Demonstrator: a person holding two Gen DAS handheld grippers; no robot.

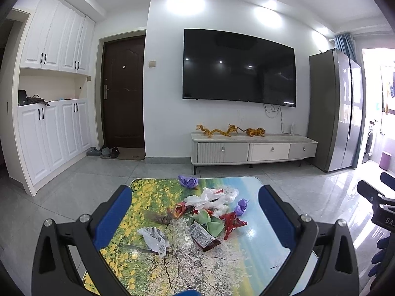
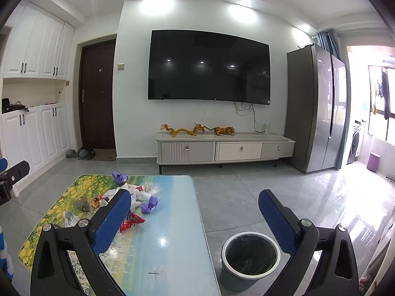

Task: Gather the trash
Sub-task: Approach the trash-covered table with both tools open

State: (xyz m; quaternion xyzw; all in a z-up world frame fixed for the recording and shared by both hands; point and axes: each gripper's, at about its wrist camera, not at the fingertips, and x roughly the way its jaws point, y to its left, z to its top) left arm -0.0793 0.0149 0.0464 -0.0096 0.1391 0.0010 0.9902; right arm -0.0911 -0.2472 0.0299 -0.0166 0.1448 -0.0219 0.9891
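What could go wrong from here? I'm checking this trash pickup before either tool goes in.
1. The trash pile is tangled: closing on the red wrapper may drag neighbouring scraps off the table.
2. The bin sits on the floor beside the table's right edge, under the open right tool; light wrappers could miss its rim.
3. The white plastic bag lies flat, so the open left tool may slip on it.

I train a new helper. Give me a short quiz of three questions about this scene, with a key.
1. True or false: the left gripper holds a wrapper.
2. Where is the trash bin? A on the table; B on the floor beside the table; C under the TV.
3. Fill in: the red wrapper lies on the ____.

Key: 1 false, both grippers are open and empty; 2 B; 3 table.
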